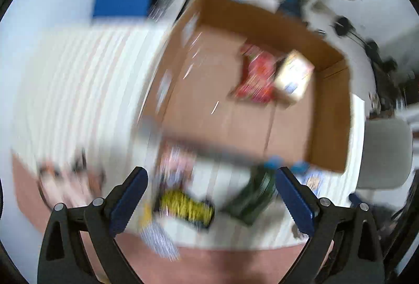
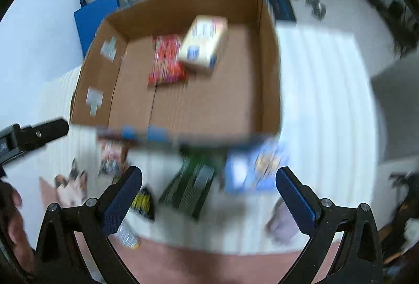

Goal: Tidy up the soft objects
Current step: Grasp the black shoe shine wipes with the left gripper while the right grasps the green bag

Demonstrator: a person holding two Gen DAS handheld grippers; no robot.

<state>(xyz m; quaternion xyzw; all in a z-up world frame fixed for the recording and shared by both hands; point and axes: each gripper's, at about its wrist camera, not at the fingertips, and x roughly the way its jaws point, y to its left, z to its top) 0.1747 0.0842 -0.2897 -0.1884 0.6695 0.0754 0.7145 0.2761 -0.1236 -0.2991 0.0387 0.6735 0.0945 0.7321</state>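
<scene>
Though both views blur, we see the left gripper [image 1: 210, 192] and right gripper [image 2: 209, 189] with jaws spread wide, nothing between them. Just beyond the fingertips, a green packet [image 2: 191, 188], a yellow packet [image 1: 187, 208] and a blue packet [image 2: 255, 170] lie on the white cloth [image 2: 324, 111]. Farther off, the cardboard box [image 2: 267, 61] holds a red packet [image 2: 166, 61] touching a cream packet [image 2: 204, 41].

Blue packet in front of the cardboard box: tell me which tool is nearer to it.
Right. The right tool hangs open above the blue packet, which lies between its fingers; the left tool is off to the side, above the yellow packet.
</scene>
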